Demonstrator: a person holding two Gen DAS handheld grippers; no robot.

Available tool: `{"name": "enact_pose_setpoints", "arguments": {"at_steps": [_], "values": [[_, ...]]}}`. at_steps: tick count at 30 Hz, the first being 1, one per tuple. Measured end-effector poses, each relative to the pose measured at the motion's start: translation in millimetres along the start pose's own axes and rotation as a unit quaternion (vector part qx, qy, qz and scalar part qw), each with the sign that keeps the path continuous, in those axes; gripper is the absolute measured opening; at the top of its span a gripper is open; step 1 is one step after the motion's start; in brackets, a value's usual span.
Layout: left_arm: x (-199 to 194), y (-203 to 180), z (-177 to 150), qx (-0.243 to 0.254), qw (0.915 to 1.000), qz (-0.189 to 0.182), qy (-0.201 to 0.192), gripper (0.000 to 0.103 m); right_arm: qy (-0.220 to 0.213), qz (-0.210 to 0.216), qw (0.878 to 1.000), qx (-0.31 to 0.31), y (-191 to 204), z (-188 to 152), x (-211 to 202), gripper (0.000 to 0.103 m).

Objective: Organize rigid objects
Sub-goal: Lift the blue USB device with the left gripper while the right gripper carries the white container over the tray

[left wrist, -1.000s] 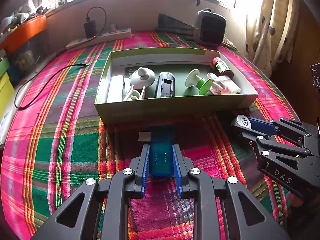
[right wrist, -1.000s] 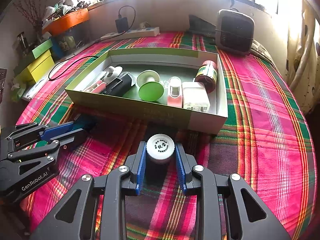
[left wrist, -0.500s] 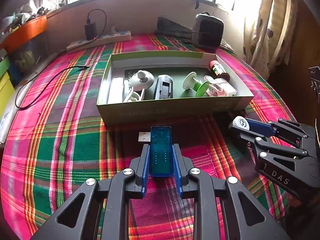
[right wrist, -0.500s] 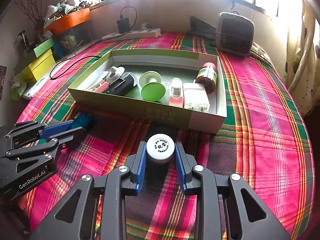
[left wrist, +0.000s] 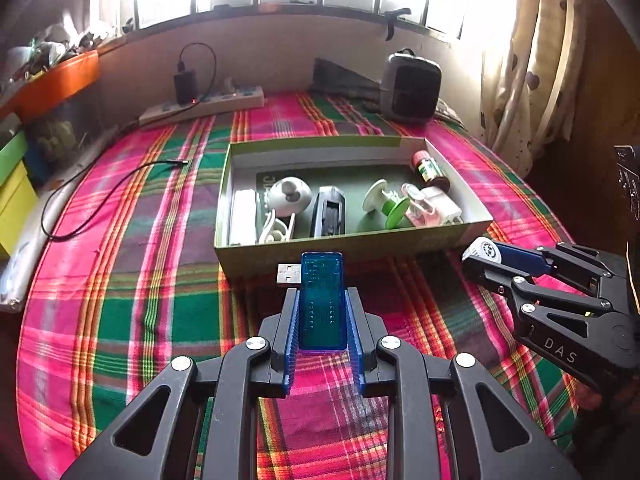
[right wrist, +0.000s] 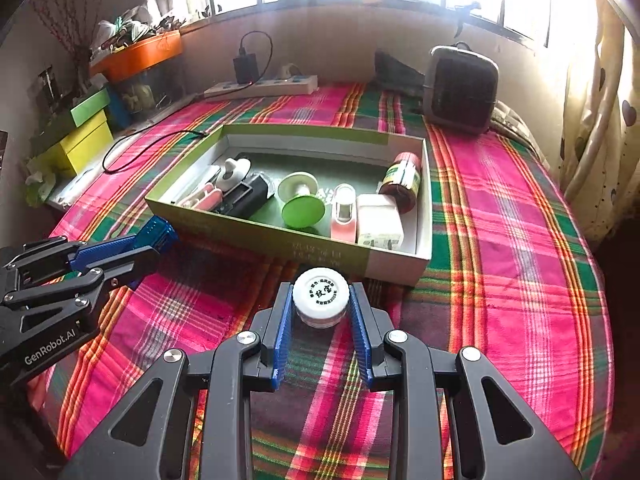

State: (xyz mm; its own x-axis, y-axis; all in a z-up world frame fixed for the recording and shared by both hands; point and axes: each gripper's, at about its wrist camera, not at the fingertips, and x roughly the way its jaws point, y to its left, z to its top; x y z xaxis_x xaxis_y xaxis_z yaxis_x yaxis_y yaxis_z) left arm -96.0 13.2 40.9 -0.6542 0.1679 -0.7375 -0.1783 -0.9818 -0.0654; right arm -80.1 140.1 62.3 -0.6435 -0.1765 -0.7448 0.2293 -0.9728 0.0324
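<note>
Two grippers hold things just near the green box (left wrist: pixel 348 246). The left gripper (left wrist: pixel 322 308) squeezes a blue USB stick (left wrist: pixel 322 300). The right gripper (right wrist: pixel 320 304) squeezes a white jar (right wrist: pixel 320 294).

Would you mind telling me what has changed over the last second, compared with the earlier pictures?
The left gripper has lifted the blue USB stick off the cloth, so its plug now shows in front of the box. The right gripper still holds the white-capped jar in place; the box contents are unchanged.
</note>
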Motion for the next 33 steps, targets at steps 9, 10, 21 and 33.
{"name": "enact_pose_setpoints", "arguments": {"at_steps": [9,10,21,33], "values": [[-1.6,5.2,21.6,-0.002,0.9997,-0.020,-0.012,0.021,-0.021,-0.004,1.000,-0.002,-5.5,21.8,-11.5,0.029],[-0.4,6.1,25.6,-0.001,0.9997,-0.022,-0.013,0.021,-0.022,-0.004,1.000,-0.002,-6.2,24.3,-11.7,0.029],[16.9,9.7,51.9,0.009,0.9995,-0.025,-0.014,0.021,-0.019,-0.006,1.000,-0.006,-13.8,49.8,1.0,0.029],[42.2,10.2,79.0,0.008,0.9990,-0.043,-0.008,0.021,-0.007,-0.012,1.000,-0.004,-24.0,74.7,27.0,0.029]]}}
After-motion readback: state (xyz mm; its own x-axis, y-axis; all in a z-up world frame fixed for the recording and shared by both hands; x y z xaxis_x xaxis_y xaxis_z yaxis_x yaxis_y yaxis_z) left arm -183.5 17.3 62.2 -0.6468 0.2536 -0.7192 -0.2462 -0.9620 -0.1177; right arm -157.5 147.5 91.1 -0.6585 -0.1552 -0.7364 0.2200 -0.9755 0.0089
